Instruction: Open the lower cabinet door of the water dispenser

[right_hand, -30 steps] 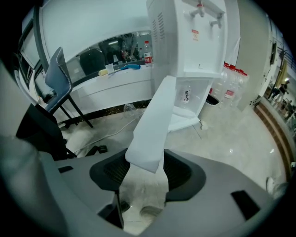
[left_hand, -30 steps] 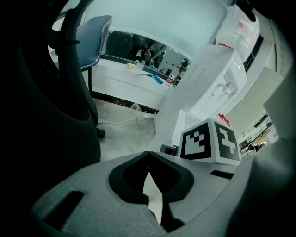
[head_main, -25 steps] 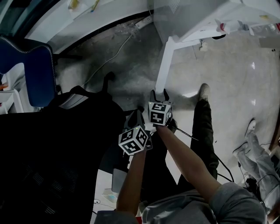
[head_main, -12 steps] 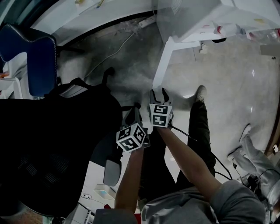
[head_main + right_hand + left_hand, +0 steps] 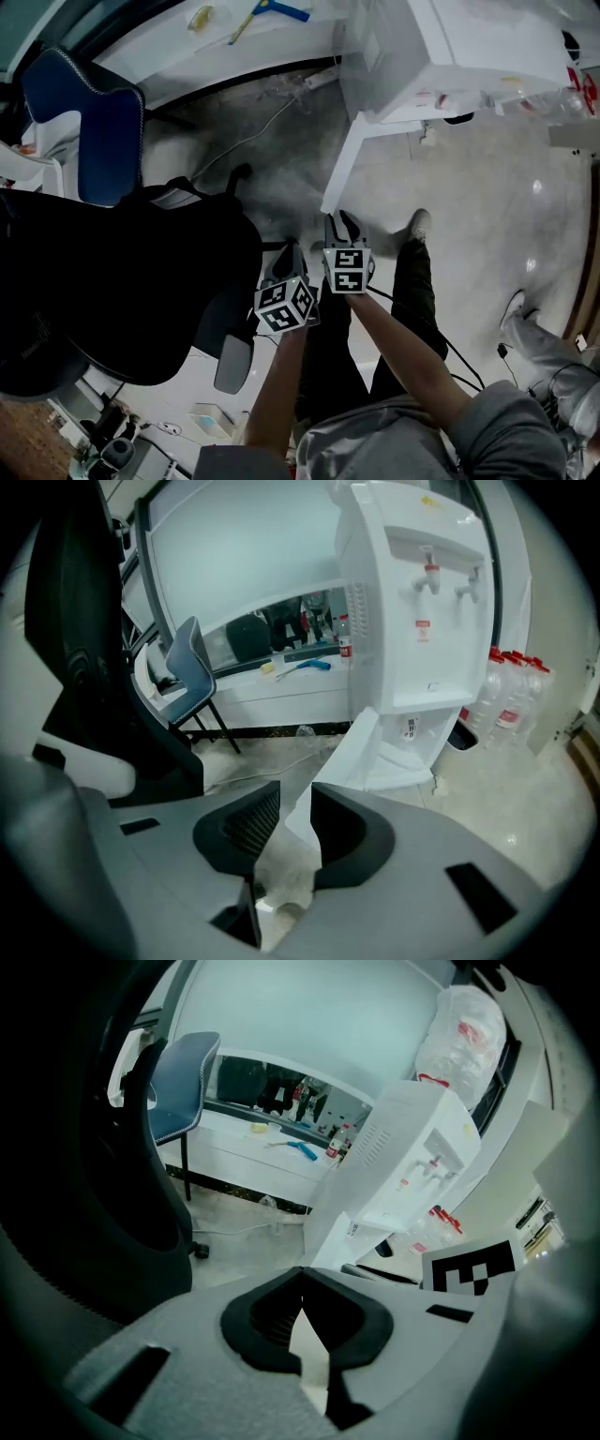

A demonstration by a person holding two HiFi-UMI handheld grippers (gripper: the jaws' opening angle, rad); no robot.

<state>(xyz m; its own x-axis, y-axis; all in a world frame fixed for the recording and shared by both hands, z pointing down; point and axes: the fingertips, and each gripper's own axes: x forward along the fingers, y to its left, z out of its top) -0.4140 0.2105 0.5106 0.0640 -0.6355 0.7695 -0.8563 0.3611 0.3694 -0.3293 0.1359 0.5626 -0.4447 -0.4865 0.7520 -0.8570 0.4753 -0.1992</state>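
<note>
The white water dispenser stands at the top right, and its lower cabinet door hangs swung open toward me. In the right gripper view the door stands ajar under the dispenser. My right gripper hovers short of the door's edge, clear of it. Its jaws have just been closing to a narrow gap with nothing between them. My left gripper hangs beside it, lower left, its tips together and empty. The left gripper view also shows the dispenser.
A black office chair fills the left side, close to my left gripper. A blue chair stands behind it. Water bottles sit right of the dispenser. A cable runs across the floor. My legs are below the grippers.
Both grippers have lifted and the dispenser has come further into view. The right gripper's jaws have narrowed. The door stays swung open.
</note>
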